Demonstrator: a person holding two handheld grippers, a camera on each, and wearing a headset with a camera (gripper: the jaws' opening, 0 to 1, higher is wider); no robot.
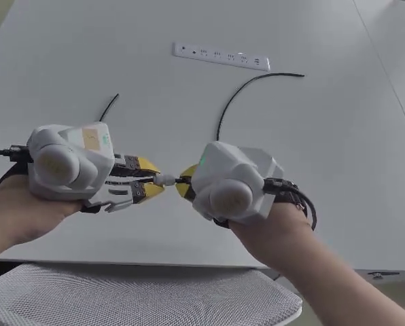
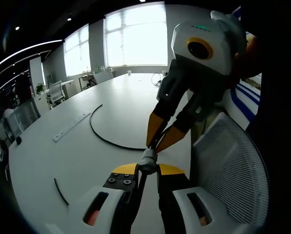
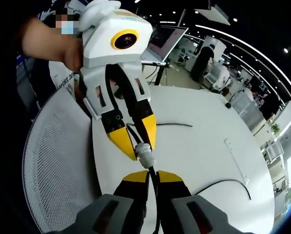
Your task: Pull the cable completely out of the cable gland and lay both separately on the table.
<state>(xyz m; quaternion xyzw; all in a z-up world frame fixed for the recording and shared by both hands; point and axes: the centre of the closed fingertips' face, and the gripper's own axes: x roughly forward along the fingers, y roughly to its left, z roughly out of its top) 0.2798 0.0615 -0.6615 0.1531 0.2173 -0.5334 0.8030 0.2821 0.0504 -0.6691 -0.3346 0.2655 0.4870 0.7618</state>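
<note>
- While both grippers hung above the near edge of the white worktop [image 1: 325, 170], they met tip to tip with the cable gland [image 1: 165, 180] between them. This small white fitting was held in the air, not lying on the surface.
- The left gripper [image 1: 151, 179] had its yellow-tipped fingers [image 3: 122, 139] drawn in narrow on the gland. It looked like the anchor, pinning the fitting so it could not follow a pull.
- The right gripper [image 1: 184, 181] faced it from the opposite side, with its fingers [image 2: 156, 127] pinched shut on the black cable [image 1: 224, 112] just beside the gland's mouth. Gripping that close probably kept the cable from buckling, so that it would slide rather than bend.
- In the right gripper view, the cable ran straight down between that gripper's own fingers, in line with the gland — a sensible line for a straight pull.
- In the head view, the rest of the cable came out from behind the right gripper. It curved loosely across the worktop toward a white power strip [image 1: 221, 57] and lay slack, so nothing seemed to hold it back.
- A short black length [image 1: 110, 106] lay on the worktop beyond the left gripper. Whether it was the same cable's other end could not be told.
- By my reading, the cable was not yet out of the gland, and neither piece had been laid down.
</note>
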